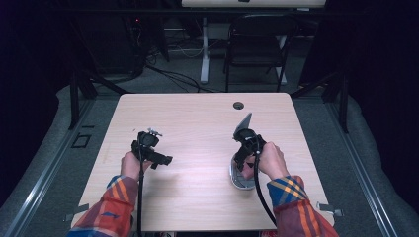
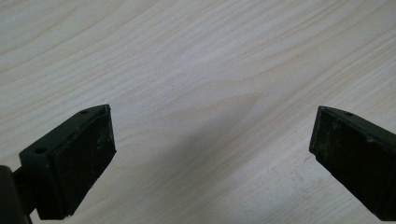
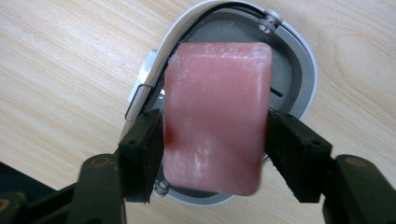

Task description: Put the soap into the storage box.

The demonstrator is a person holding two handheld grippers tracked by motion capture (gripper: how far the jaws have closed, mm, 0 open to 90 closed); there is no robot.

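Soap bar [image 3: 215, 116], pink, clamped across its short sides in my right claw [image 3: 215, 140], held just above an open grey soap case [image 3: 306, 65]. Case lies near the table's right edge, toward the near-right corner; its lid looks hinged open to one side. Can't tell whether the bar touches the case floor yet.

Left claw [image 2: 212, 140] has jaws wide apart, nothing between them, hovering over bare wood near the table's left edge.

Risks, my read: bar surface looks waxy and slick, so it could slip or rotate in the pads if the squeeze eases unevenly. Grip sits on the lower half of the bar, so it could tip. If the bar comes down skewed it may catch the case rim and shove the case, since nothing is pinning it.

Table [image 1: 197, 123] is pale wood grain, with a cable hole near the far edge. Room behind is dark: folding chair [image 1: 257, 44], desk legs, cables on the floor.
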